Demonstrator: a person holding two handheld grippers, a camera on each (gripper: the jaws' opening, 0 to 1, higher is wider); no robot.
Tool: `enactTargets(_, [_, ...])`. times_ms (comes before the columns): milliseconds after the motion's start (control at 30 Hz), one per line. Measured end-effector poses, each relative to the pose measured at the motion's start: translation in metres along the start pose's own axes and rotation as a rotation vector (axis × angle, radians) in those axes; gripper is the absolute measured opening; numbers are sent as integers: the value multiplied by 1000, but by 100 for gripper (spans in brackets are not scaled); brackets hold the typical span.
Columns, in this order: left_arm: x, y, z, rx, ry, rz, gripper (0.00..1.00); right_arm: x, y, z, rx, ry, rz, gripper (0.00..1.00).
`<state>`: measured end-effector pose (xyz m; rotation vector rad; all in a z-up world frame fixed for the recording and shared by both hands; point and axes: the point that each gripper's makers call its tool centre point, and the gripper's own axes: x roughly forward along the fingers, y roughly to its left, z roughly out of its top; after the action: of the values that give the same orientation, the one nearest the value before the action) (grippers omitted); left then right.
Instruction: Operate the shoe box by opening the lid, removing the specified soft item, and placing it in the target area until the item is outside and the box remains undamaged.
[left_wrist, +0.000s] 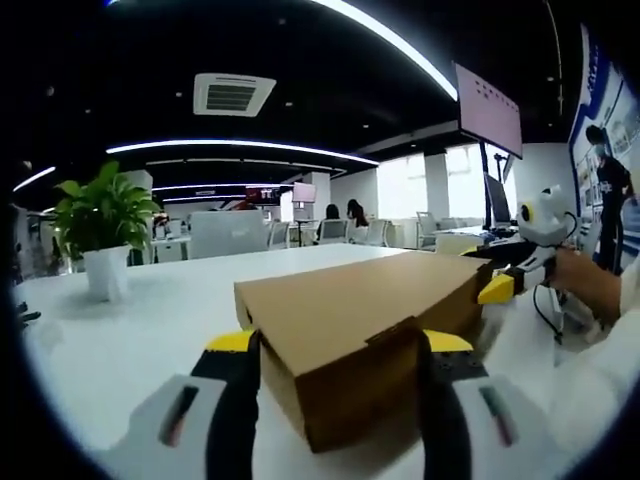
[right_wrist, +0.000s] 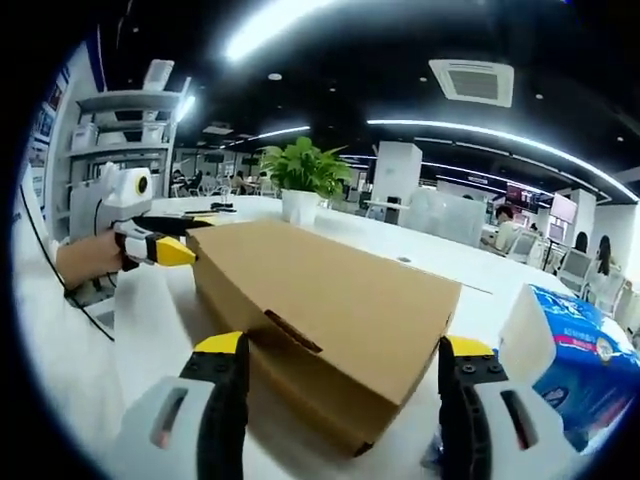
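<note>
A brown cardboard shoe box (left_wrist: 370, 300) lies on the white table (left_wrist: 130, 340) with its lid down and the front tab (left_wrist: 392, 332) tucked in. My left gripper (left_wrist: 340, 342) is open, its two jaws standing on either side of the box's near end. From the opposite end, my right gripper (right_wrist: 345, 345) is also open and straddles a corner of the box (right_wrist: 330, 290). The right gripper (left_wrist: 497, 288) also comes in at the far right end of the box, and the left gripper (right_wrist: 165, 250) at the box's far left corner. Whether any jaw touches the cardboard I cannot tell.
A potted plant (left_wrist: 103, 225) in a white pot stands on the table beyond the box. A blue printed pack (right_wrist: 580, 360) lies close to the right jaw. A hand (right_wrist: 85, 258) holds the left gripper. Shelving (right_wrist: 130, 140) and seated people are in the background.
</note>
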<state>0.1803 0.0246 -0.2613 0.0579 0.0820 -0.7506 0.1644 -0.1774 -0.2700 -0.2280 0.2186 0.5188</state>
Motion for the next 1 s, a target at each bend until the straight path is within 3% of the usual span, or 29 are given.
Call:
enactTargets(300, [-6,-6,-1,-2,-3,21,65,-6,4,-2,-4,-17,18,79])
enactTargets(1000, [-12,-24,-3,48,-16,-19,63,-29,6,-10,-1,-6,-5,79])
